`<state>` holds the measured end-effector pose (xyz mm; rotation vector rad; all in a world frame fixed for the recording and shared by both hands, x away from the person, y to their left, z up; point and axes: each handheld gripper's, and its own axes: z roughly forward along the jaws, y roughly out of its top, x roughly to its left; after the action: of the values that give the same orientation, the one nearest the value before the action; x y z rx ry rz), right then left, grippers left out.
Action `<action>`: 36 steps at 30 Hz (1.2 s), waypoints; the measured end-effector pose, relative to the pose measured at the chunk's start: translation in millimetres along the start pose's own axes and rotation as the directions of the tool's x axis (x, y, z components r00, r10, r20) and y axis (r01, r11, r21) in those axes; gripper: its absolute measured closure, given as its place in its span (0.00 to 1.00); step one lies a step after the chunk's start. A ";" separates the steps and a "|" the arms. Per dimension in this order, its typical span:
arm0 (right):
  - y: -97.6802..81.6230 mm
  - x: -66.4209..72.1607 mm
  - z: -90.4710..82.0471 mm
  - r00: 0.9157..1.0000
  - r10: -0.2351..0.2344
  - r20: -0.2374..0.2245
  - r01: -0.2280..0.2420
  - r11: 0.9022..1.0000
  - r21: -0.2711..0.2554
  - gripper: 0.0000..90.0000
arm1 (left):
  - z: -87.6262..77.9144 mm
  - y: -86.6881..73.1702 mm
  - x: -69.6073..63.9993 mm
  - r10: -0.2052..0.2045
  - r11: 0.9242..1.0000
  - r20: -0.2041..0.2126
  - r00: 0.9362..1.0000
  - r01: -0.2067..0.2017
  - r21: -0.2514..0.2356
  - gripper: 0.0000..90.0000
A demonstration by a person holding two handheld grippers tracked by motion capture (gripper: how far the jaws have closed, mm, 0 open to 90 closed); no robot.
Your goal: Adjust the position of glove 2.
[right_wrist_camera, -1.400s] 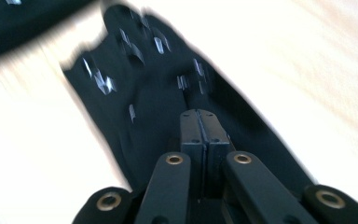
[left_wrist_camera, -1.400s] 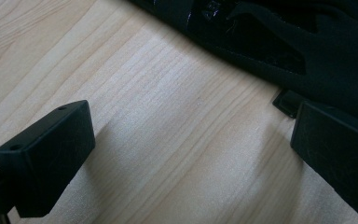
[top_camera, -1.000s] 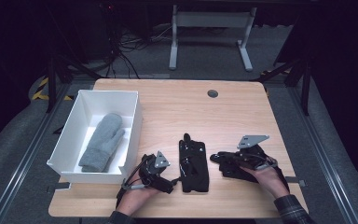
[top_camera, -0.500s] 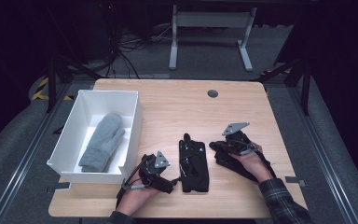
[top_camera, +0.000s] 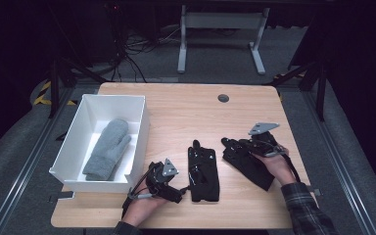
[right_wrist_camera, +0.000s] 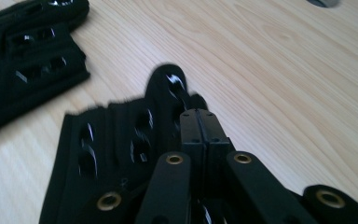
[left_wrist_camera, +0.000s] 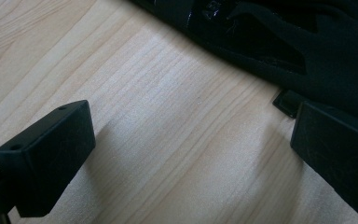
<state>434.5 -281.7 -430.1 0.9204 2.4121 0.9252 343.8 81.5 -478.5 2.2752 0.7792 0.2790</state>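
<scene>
Two black gloves lie on the wooden bench. The left glove lies flat near the front edge, fingers pointing away from the person. The right glove lies just beside it, a strip of bare wood between them, and is turned at an angle, its fingers pointing toward the far left.

The right tool rests on top of the right glove, held in the person's right hand. In the right gripper view its jaws are pressed flat together, closed, above that glove, with nothing seen between the pads; whether they pinch any cloth below I cannot tell. The left glove shows at the upper left of that view.

The left tool lies low on the bench just left of the left glove, held in the left hand. In the left gripper view its jaws stand wide apart, open, with only bare wood between them; the glove's edge lies just beyond the right-hand jaw.

A white box stands at the bench's left edge. A grey mitten lies inside it.
</scene>
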 end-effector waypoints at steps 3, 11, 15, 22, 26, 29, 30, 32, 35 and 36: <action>-14.8 -3.2 -18.1 1.000 0.016 0.008 -0.016 1.000 0.000 1.00 | 0.0 0.0 -0.1 -0.001 1.000 0.000 1.000 0.001 0.000 0.00; -47.7 -4.8 -43.3 0.999 0.034 0.020 -0.035 0.998 0.049 1.00 | 0.0 0.0 -0.1 -0.001 1.000 0.000 1.000 0.001 0.000 0.00; -58.1 -6.3 -43.0 0.999 0.049 -0.003 -0.049 0.996 0.078 1.00 | 0.0 0.0 -0.1 -0.001 1.000 0.000 1.000 0.001 0.000 0.00; -62.4 0.9 -44.3 0.998 0.049 -0.032 -0.045 0.992 0.117 1.00 | 0.0 0.0 0.0 0.000 1.000 0.000 1.000 0.000 0.000 0.00; -62.3 12.5 -46.1 0.998 0.032 -0.062 -0.024 0.993 0.119 1.00 | 0.0 0.0 0.0 -0.001 1.000 0.000 1.000 0.001 0.000 0.00; -59.7 23.3 -45.2 0.995 0.009 -0.100 0.003 0.993 0.117 1.00 | 0.0 0.0 -0.1 -0.001 1.000 0.000 1.000 0.001 0.000 0.00; -59.7 23.3 -45.2 0.995 0.009 -0.100 0.003 0.993 0.117 1.00 | 0.0 0.0 -0.1 -0.001 1.000 0.000 1.000 0.001 0.000 0.00; -57.1 32.2 -44.5 0.992 -0.013 -0.123 0.027 0.993 0.119 1.00 | 0.0 0.0 0.0 0.000 1.000 0.000 1.000 0.000 0.000 0.00; -54.9 40.6 -43.9 0.989 -0.030 -0.147 0.048 0.992 0.118 1.00 | 0.0 0.0 0.0 -0.001 1.000 0.000 1.000 0.001 0.000 0.00; -54.9 40.6 -43.9 0.989 -0.030 -0.147 0.048 0.992 0.118 1.00 | 0.0 0.0 0.0 -0.001 1.000 0.000 1.000 0.001 0.000 0.00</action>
<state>357.4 -303.7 -442.8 0.8720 2.6250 0.8669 343.7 81.5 -478.5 2.2749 0.7799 0.2792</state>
